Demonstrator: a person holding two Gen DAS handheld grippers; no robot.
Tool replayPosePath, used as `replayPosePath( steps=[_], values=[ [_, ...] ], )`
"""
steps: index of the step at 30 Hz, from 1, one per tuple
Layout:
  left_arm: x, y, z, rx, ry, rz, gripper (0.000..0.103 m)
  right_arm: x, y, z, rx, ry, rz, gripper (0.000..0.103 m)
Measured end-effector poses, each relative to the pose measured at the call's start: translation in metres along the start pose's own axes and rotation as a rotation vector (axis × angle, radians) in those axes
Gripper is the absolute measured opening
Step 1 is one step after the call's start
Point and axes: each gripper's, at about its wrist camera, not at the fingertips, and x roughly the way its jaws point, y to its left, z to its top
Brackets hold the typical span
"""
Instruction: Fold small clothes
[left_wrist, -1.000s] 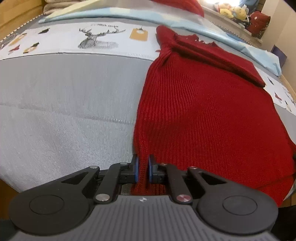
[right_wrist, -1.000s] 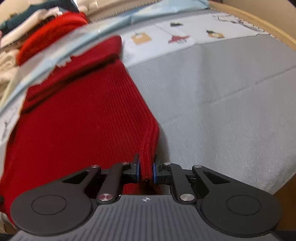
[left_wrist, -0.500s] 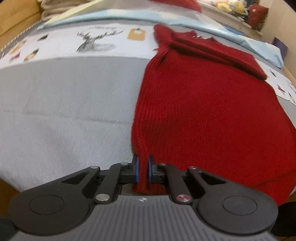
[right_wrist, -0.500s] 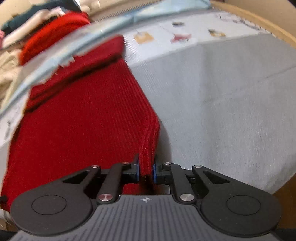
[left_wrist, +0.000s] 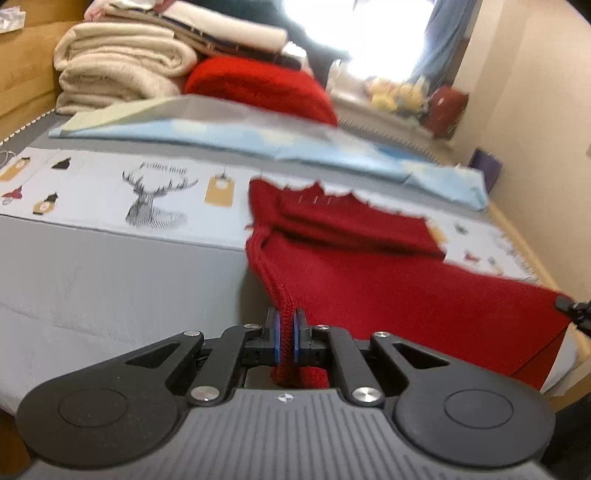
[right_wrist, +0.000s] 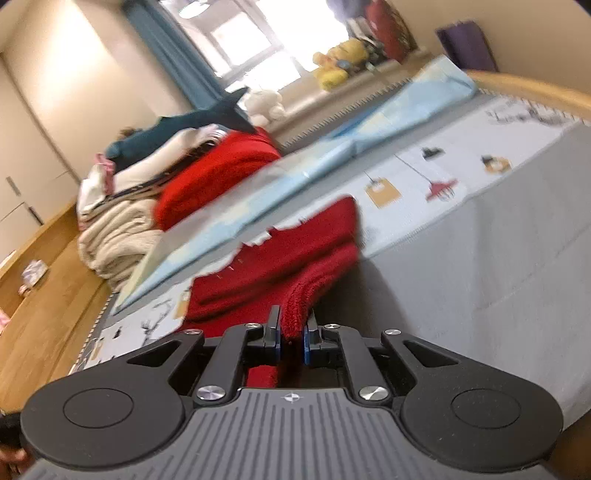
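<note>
A dark red knitted sweater (left_wrist: 369, 273) lies on the grey bed cover (left_wrist: 110, 280), its far end folded over. My left gripper (left_wrist: 284, 332) is shut on the near left corner of its hem and holds it lifted off the cover. My right gripper (right_wrist: 291, 332) is shut on the near right corner of the sweater (right_wrist: 295, 266), also lifted. The right gripper's tip shows at the right edge of the left wrist view (left_wrist: 572, 308). The hem hangs between the two grippers.
A light blue folded sheet (left_wrist: 258, 136) lies across the bed behind the sweater. A stack of folded cream blankets (left_wrist: 122, 70) and a bright red knit (left_wrist: 258, 85) stands at the back left. The wooden bed frame (right_wrist: 48, 317) runs along the side.
Both grippers have risen and tilted up, lifting the sweater's near hem off the bed. The view now takes in the room behind. Both stay shut on the corners.
</note>
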Motion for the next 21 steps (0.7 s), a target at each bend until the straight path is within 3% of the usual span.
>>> replayPosePath(
  steps=[7,11,15,21],
  values=[
    [-0.078,0.019,0.015,-0.13,-0.019,-0.089,0.006,-0.074,0.013,0.014,-0.021,-0.054,0.071,0.01],
    [-0.078,0.032,0.038,-0.179,-0.015,-0.103,0.006,-0.089,0.011,0.028,-0.009,-0.061,0.077,0.01],
    [-0.014,0.045,0.073,-0.178,0.027,-0.069,0.006,-0.041,0.002,0.054,-0.009,-0.023,0.024,0.01],
    [0.125,0.053,0.118,-0.122,0.117,0.02,0.008,0.099,-0.031,0.091,0.034,0.111,-0.186,0.011]
  ],
)
